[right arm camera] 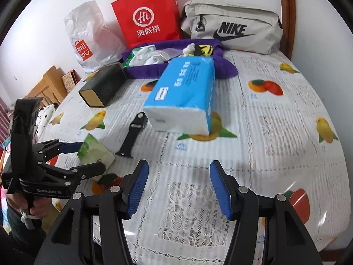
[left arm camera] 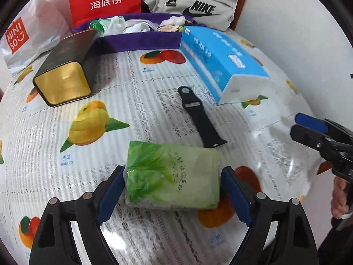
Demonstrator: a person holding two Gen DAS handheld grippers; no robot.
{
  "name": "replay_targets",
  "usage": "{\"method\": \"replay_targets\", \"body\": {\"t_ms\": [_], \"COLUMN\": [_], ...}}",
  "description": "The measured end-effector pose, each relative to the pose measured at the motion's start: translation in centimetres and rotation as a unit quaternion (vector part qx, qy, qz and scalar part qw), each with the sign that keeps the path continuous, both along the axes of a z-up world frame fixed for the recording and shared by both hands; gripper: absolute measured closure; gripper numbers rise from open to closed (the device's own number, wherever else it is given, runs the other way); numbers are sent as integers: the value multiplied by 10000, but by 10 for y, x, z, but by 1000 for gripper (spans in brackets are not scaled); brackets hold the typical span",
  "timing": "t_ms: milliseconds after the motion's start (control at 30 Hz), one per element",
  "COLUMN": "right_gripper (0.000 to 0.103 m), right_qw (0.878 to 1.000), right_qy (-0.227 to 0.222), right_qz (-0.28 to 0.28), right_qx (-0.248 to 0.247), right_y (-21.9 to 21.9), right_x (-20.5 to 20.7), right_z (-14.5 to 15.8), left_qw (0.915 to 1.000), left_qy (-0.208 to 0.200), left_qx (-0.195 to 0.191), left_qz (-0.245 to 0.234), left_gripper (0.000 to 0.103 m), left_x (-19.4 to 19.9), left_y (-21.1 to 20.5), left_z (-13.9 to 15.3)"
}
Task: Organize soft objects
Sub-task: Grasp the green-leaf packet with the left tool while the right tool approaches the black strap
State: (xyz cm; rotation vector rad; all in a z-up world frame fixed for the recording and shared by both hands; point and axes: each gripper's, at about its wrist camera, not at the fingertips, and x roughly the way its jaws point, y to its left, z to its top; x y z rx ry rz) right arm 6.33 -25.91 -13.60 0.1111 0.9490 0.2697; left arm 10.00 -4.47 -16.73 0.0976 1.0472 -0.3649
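A green cabbage-print tissue pack (left arm camera: pixel 174 178) lies on the table between the open fingers of my left gripper (left arm camera: pixel 174 190); the pads stand beside its two ends and contact is unclear. The pack also shows in the right wrist view (right arm camera: pixel 94 152) with the left gripper (right arm camera: pixel 86 156) around it. My right gripper (right arm camera: pixel 178 190) is open and empty above the tablecloth, and appears at the right edge of the left wrist view (left arm camera: pixel 308 130). A blue tissue pack (left arm camera: pixel 222 61) (right arm camera: pixel 185 95) lies mid-table. A purple tray (left arm camera: pixel 141 42) (right arm camera: pixel 154 68) at the back holds several soft items.
A black watch strap (left arm camera: pixel 198 119) (right arm camera: pixel 132 134) lies between the two packs. A dark tin box (left arm camera: pixel 66 68) (right arm camera: pixel 103 86) lies at the left. A red paper bag (right arm camera: pixel 147 15), a Miniso plastic bag (right arm camera: pixel 88 42) and a grey Nike pouch (right arm camera: pixel 231 28) stand along the wall.
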Motion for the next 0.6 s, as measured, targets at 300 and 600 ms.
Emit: {"method": "replay_targets", "body": {"t_ms": [300,600], "right_gripper": [45,46], "right_qw": [9996,9981], "right_qy": [71,71], "right_qz": [235,613], "right_qx": [106,44], "right_y": [24,67], "right_x": [10,32], "right_z": [-6,-23], "left_qw": [9996,9936], "left_qy": [-238,-404], "left_qx": [30,394], "left_qz": [156,979], "left_gripper": [32,32], "left_x": [5,8], "left_y": [11,64], "left_z": [2,7]}}
